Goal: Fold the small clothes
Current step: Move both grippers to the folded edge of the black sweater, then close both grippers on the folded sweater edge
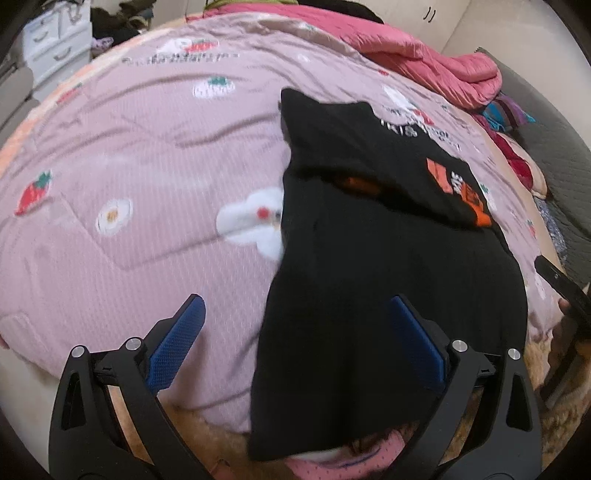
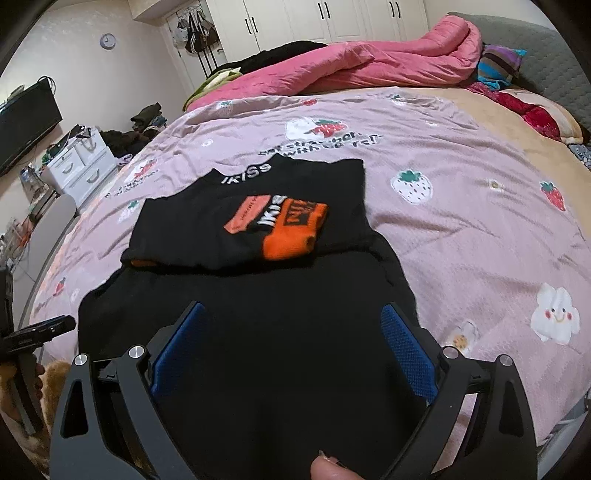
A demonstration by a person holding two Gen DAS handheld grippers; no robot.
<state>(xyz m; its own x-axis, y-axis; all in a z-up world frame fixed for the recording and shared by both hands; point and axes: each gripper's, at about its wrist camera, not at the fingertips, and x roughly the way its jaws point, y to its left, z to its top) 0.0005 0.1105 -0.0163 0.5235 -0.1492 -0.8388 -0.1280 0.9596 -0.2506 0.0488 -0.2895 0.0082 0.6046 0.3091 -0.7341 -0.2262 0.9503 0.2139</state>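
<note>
Pink quilted bedspread point(image 2: 461, 229), printed with strawberries and white cartoon flowers, covers a wide bed in a bedroom lined with white wardrobe doors point(image 2: 332, 16). A black garment point(image 2: 258, 302) with orange patches and white lettering lies near the bed's near edge, its far part folded into a thick rectangle with an orange cuff resting on top, its near part spread flat and hanging slightly over the edge. In the left wrist view the same black garment point(image 1: 388, 295) sits right of centre.

The right gripper point(image 2: 293, 347) hovers above the near, flat part of the cloth, its blue-padded jaws spread wide and holding nothing; a fingertip shows at the bottom edge of that view. The left gripper point(image 1: 295, 343) hangs over the garment's left border, jaws equally wide apart and empty, one finger above the bedspread and the other above the black fabric. Whether either gripper touches the cloth cannot be told.

A crumpled pink duvet point(image 2: 369, 62) is heaped along the far side of the bed, with a striped cushion point(image 2: 498, 64) at its right end. A white drawer unit point(image 2: 79, 162), a dark television point(image 2: 26, 118) and a round wall clock point(image 2: 107, 40) stand to the left.
</note>
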